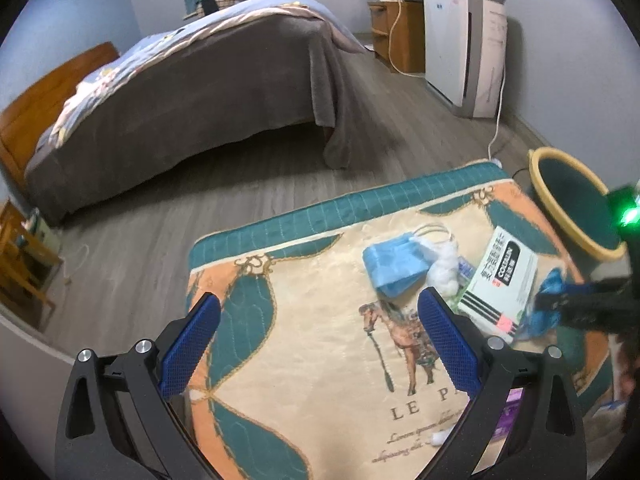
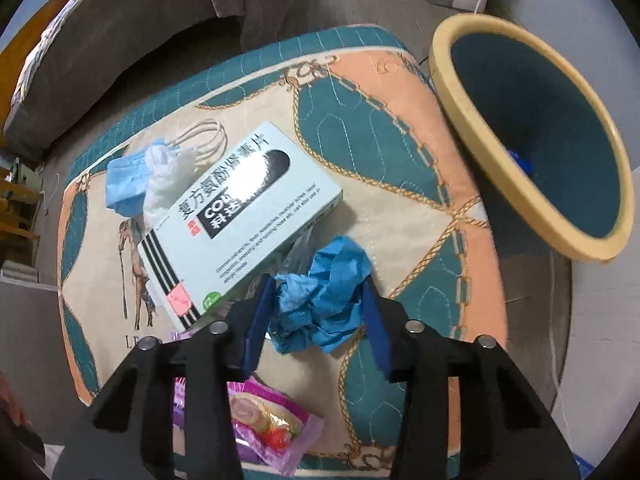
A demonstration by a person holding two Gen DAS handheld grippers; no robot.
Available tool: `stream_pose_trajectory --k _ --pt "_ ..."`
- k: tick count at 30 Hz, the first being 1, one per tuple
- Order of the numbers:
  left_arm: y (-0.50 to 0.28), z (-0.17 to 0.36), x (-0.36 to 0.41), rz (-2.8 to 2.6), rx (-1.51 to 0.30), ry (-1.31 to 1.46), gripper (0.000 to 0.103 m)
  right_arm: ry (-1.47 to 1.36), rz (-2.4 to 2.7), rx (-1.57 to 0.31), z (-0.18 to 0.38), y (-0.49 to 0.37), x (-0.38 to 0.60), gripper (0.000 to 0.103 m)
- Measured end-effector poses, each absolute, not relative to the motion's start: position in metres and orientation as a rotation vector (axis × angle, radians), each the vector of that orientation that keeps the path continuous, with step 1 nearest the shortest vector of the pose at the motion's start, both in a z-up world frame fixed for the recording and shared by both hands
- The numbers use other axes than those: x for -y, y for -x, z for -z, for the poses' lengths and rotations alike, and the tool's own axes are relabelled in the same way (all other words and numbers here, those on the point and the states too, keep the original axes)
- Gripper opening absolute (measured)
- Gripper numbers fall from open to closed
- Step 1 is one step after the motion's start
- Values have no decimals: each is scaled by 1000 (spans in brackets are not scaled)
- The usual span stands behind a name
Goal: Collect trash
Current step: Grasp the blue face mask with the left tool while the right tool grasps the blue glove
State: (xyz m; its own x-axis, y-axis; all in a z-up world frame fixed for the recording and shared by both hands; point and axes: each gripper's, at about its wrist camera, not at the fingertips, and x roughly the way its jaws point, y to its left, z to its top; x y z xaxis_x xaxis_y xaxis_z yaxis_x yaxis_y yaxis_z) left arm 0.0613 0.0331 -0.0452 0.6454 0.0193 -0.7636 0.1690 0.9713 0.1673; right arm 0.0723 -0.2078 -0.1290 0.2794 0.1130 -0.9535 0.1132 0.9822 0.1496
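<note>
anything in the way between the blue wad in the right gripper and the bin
Nothing visible. The right gripper is shut on the crumpled blue wad, and only bare mat lies between it and the yellow-rimmed bin. The medicine box sits off to the other side.

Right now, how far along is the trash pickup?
Early. Something blue already lies in the bin. In hand: the right tool is closed on the crumpled blue wad. Left tool is open and holds nothing. Still on the mat: medicine box, face mask, cotton, purple wrapper.
</note>
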Motion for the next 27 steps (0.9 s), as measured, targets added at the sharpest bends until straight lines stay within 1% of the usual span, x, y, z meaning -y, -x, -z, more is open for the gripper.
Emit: stream_pose_trajectory --k 3,8,12,19,24,25,26,27 --pt "-64 46 -33 115 -870 -204 98 -63 -12 -1316 108 -79 203 42" --pt "-77 59 -25 137 -886 -234 98 31 -48 -1212 70 -89 208 42" --pt "-90 73 -13 162 -924 -238 98 -55 -90 -1221 77 -101 214 42" --pt "-127 104 -5 168 -976 -219 98 10 -102 -1180 73 -109 212 42" --pt "-143 128 -4 182 -1012 -194 93 -3 -108 -1173 73 -114 216 42" --pt "-146 132 -4 189 -1019 -173 85 -6 -110 -1173 73 -115 217 42" --pt "-148 135 -5 195 -1026 -159 74 -6 -111 -1172 74 -115 216 42" --pt "-150 139 -5 203 -1042 -141 68 -4 -114 -1172 74 -116 216 42"
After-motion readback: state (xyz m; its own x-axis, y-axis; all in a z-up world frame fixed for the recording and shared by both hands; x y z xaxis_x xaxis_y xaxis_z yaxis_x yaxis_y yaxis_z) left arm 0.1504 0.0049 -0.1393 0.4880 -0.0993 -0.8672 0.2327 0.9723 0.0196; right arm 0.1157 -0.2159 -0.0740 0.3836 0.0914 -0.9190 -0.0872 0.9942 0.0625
